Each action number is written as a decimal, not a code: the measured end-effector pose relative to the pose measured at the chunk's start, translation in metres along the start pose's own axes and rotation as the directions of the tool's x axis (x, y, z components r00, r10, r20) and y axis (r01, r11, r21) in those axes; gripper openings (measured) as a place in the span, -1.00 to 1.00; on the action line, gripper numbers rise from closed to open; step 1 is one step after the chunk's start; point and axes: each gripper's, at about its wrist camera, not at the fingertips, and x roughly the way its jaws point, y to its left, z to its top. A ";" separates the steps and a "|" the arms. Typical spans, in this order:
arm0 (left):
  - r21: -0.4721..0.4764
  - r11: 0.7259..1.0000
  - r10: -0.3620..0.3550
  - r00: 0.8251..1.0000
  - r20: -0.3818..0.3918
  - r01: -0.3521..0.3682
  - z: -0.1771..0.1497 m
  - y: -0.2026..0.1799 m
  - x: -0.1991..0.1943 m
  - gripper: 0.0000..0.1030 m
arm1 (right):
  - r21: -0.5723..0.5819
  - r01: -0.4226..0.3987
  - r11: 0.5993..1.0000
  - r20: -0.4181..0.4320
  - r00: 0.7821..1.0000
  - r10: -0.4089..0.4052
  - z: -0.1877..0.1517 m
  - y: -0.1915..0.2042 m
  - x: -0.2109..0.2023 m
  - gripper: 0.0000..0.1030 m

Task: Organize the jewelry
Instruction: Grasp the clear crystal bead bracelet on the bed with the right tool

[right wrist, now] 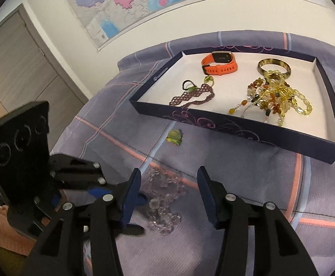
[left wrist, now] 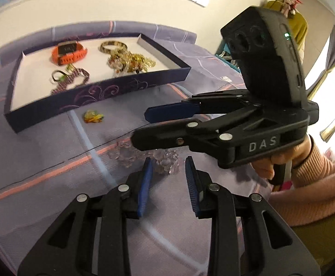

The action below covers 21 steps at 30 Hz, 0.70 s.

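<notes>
1. Nearest the left wrist camera is the left gripper [left wrist: 168,164]. Its blue-padded jaws stand a little apart with nothing between them, their tips just short of the clear bead strand [left wrist: 144,155] on the purple plaid bedspread [left wrist: 41,161].
2. The right gripper [right wrist: 168,178] points down at the same strand from the other side, jaws parted wider and empty. In its own view the clear beads [right wrist: 165,203] lie in the gap at 12 o'clock, not yet pressed by either pad.
3. In the left view the right gripper comes in from 3 o'clock, held by a hand [left wrist: 280,158] in a pink knitted sleeve.
4. The strand looks light, limp and glassy. It will likely sag and slither, and single beads could squirt out of a pinch. A sound hold would be across a bunched clump near the pile's middle, the pads closing on several beads at once rather than on one loose end.
5. A small yellow-green charm [left wrist: 93,116] lies apart on the bedspread, toward 10 o'clock from the strand in the left view, just in front of the tray wall.
6. The dark floral tray [right wrist: 236,128] sits beyond, at 1 o'clock in the right view. It already holds an orange watch [right wrist: 220,64], a tortoiseshell bangle [right wrist: 273,68], a heap of amber beads [right wrist: 275,96] and a woven maroon necklace [right wrist: 190,96].
7. The soft bedding gives under pressure, so pads pushed down hard could bury beads in the cloth.
</notes>
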 end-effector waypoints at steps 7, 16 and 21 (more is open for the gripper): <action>-0.068 0.993 0.100 0.993 0.063 -0.096 -0.009 0.033 -0.043 -0.30 | -0.096 0.048 0.994 -0.020 0.999 -0.050 -0.008 0.018 0.010 -0.02; -0.052 0.976 0.212 0.977 0.023 -0.210 0.028 0.045 -0.009 -0.30 | -0.276 0.227 0.934 -0.014 0.971 -0.240 -0.014 0.042 0.018 -0.36; -0.029 0.970 0.242 0.970 -0.011 -0.242 0.043 0.044 0.015 -0.30 | -0.223 0.215 0.951 -0.010 0.975 -0.222 -0.013 0.030 0.009 -0.69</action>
